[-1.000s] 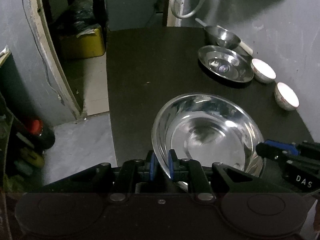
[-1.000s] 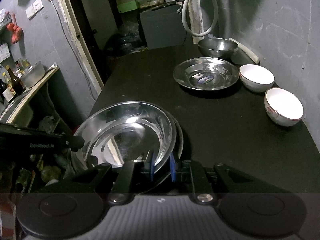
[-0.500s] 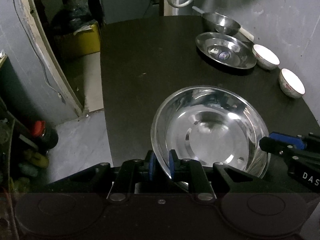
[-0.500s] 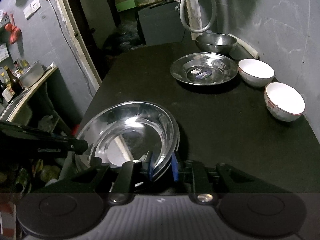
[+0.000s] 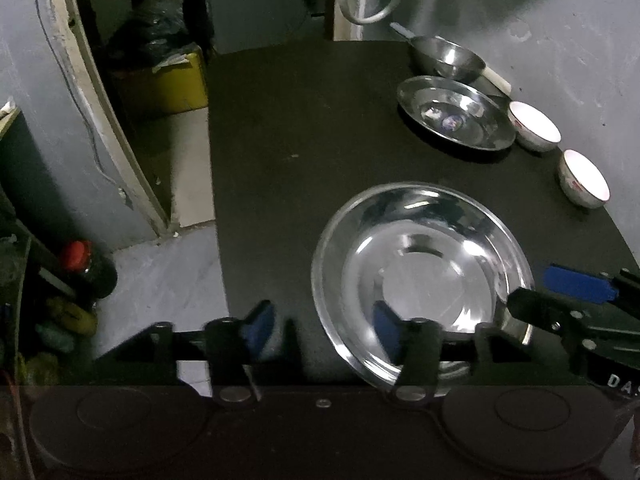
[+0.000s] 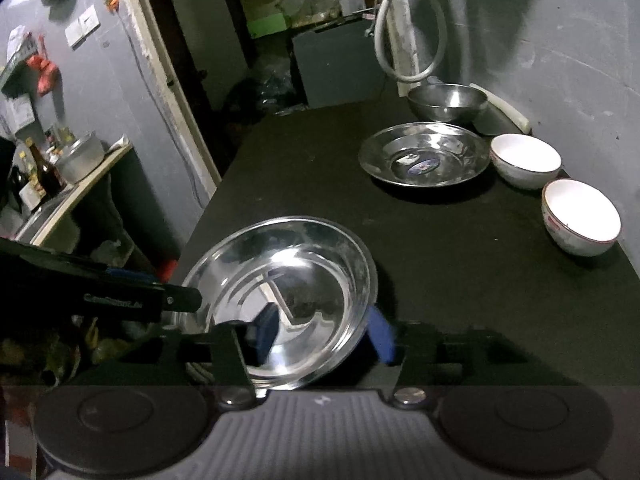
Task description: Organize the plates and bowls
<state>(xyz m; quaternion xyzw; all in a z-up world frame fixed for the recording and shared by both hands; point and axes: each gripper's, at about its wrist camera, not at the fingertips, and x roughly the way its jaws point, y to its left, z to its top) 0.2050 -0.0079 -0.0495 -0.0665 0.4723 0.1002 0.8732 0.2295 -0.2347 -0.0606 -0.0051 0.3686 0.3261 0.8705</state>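
My left tongs [image 5: 322, 330] are spread wide, one blue pad either side of the near rim of the wide shallow steel plate [image 5: 420, 280], pinching nothing. My right tongs [image 6: 326, 330] are spread as well, with the same plate's rim between their blue pads; I cannot tell if either pad touches it. That plate sits at the near edge of the black desk [image 5: 288, 140], and I cannot tell whether a second plate lies under it. Further along the right side stand two white ceramic bowls [image 6: 580, 222], just apart from each other. Beside the farther one lies a second steel plate [image 6: 424, 158], and behind that a deep steel bowl [image 6: 448, 102] against the grey wall [image 6: 560, 40].
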